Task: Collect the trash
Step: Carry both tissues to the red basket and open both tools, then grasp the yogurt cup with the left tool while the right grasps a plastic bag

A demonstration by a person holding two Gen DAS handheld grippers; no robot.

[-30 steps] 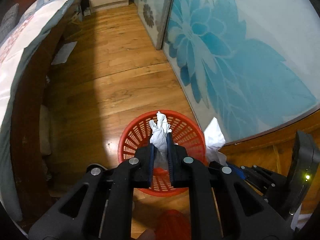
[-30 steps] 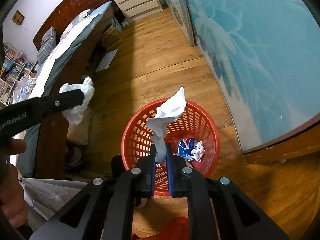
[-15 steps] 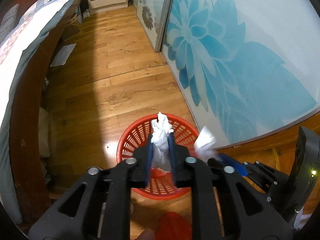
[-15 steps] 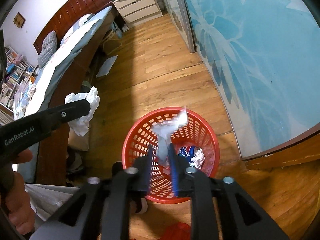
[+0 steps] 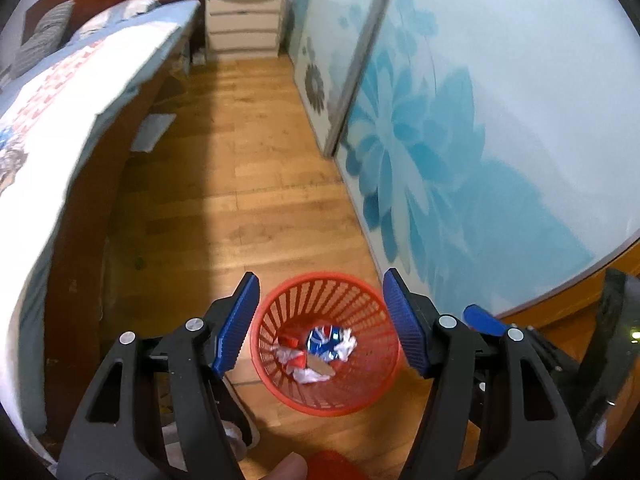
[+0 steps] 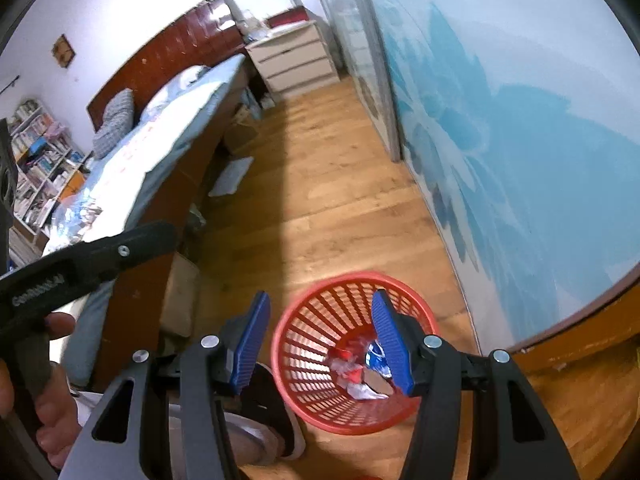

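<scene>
A red mesh trash basket (image 5: 280,390) stands on the wooden floor below both grippers; it also shows in the right wrist view (image 6: 304,344). Crumpled white tissues and a blue-red wrapper (image 5: 325,339) lie in its bottom, also seen in the right wrist view (image 6: 362,390). My left gripper (image 5: 320,322) is open and empty above the basket. My right gripper (image 6: 322,340) is open and empty above the basket, just right of the left one, whose arm (image 6: 80,268) shows at the left.
A bed (image 5: 60,128) with a dark wooden frame runs along the left. A glass sliding door with a blue flower print (image 5: 460,140) runs along the right. A white drawer chest (image 5: 242,26) stands at the far end. A white paper (image 5: 154,138) lies by the bed.
Both grippers have opened and let go of their white tissues, which now lie in the basket. Both grippers have lifted and tilted up, so more of the room shows.
</scene>
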